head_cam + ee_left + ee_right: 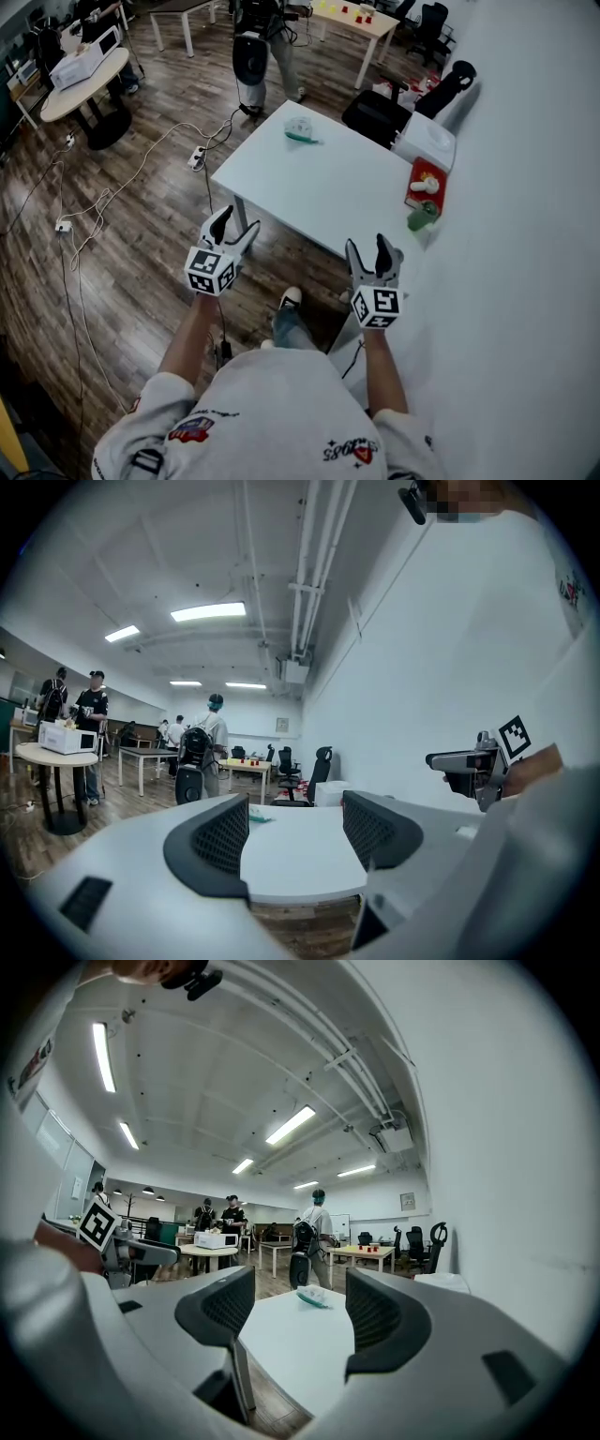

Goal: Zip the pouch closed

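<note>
Head view: zipping looks not yet begun. The small pale pouch with a teal edge (300, 130) lies near the far edge of the white rectangular desk (319, 192), well apart from both tools. Whether its zip is open is too small to tell. The left tongs (236, 223) and right tongs (367, 245) hang in the air on the near side of the desk, touching nothing.

Left gripper view: the left tongs (295, 832) stand wide apart with nothing between them; the pouch (260, 818) shows far off through the gap.

Right gripper view: the right tongs (300, 1312) also gape wide and empty, pointing at the distant pouch (312, 1298).
</note>
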Demonstrator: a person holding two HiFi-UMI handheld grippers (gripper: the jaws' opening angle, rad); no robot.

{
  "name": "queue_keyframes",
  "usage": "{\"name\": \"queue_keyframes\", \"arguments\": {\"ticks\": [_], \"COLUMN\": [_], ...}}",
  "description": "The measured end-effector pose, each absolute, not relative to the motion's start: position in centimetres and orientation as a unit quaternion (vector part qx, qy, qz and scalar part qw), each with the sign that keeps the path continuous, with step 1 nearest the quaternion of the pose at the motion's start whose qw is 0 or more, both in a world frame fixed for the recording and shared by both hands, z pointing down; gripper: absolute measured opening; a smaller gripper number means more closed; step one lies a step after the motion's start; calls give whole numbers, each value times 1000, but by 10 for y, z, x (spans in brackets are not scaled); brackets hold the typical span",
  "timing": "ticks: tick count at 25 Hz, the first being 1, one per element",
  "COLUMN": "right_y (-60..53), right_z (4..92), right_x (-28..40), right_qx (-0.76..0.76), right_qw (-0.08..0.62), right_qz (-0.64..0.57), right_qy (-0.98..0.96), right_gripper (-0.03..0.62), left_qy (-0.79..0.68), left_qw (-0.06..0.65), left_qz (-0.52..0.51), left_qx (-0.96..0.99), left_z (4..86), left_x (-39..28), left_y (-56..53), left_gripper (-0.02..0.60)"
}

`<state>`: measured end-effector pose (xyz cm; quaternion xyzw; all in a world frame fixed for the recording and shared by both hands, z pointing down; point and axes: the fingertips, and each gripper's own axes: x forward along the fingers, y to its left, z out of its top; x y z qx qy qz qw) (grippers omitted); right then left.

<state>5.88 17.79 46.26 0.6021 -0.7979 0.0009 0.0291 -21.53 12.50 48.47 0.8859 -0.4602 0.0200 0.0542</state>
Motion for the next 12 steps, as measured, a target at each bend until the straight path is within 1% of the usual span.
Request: {"name": "queue_keyframes", "arguments": {"ticks": [12], "right_y": [51], "right_z": [477], "right_x": [50], "right_qx": [581], "right_qw": [37], "right_qz": [5], "right_qy": [-813], "right_gripper": [288], "left_qy": [-473], "left_qw": [61], "left_qz": [34], "left_qx": [879], "left_z": [499], "left_x": [-221], "left_y": [12], "left_gripper": [302]}}
